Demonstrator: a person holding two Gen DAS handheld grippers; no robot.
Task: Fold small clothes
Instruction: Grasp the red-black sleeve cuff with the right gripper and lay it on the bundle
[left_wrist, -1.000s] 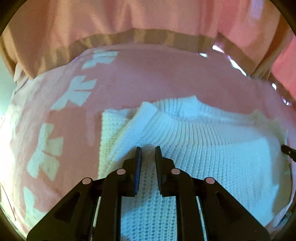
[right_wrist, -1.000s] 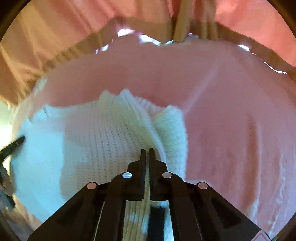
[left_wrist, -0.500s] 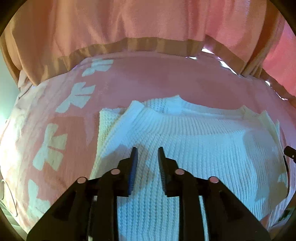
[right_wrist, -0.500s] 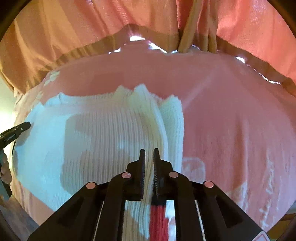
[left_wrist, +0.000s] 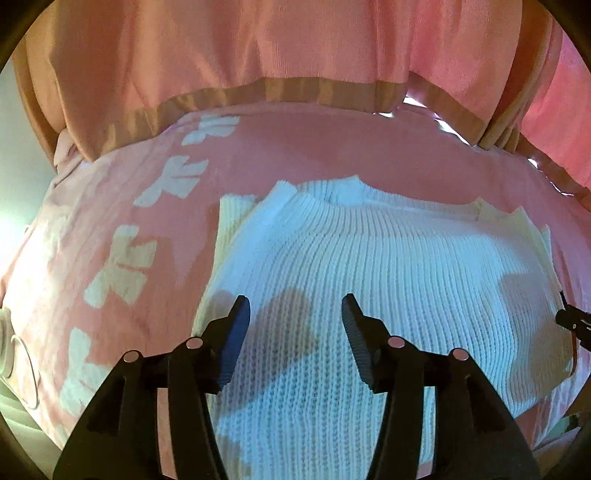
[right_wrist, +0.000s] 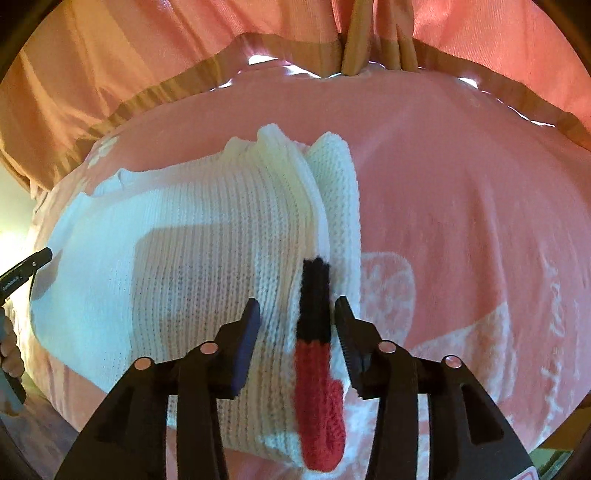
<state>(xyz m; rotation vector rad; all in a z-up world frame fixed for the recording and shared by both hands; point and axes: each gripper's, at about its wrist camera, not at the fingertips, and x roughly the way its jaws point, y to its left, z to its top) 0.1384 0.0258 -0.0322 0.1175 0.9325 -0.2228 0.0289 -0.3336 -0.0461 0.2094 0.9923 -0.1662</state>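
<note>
Both grippers are letting go right now: the left gripper (left_wrist: 295, 306) has its jaws opening over the white knit sweater (left_wrist: 369, 280) with nothing pinched, and the right gripper (right_wrist: 297, 308) is opening around the sweater's red-and-black trim (right_wrist: 314, 332), pads clear of it. The sweater lies folded on the pink bedspread (left_wrist: 110, 229). My worry: the sweater's chunky knit could snag a pad and drag the fold open.

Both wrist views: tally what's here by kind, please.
Sweater, white knit: 1
Pink spread under it: 1
Gripper: 2, left gripper and right gripper, jaws opening, nothing gripped
Total: 4
</note>
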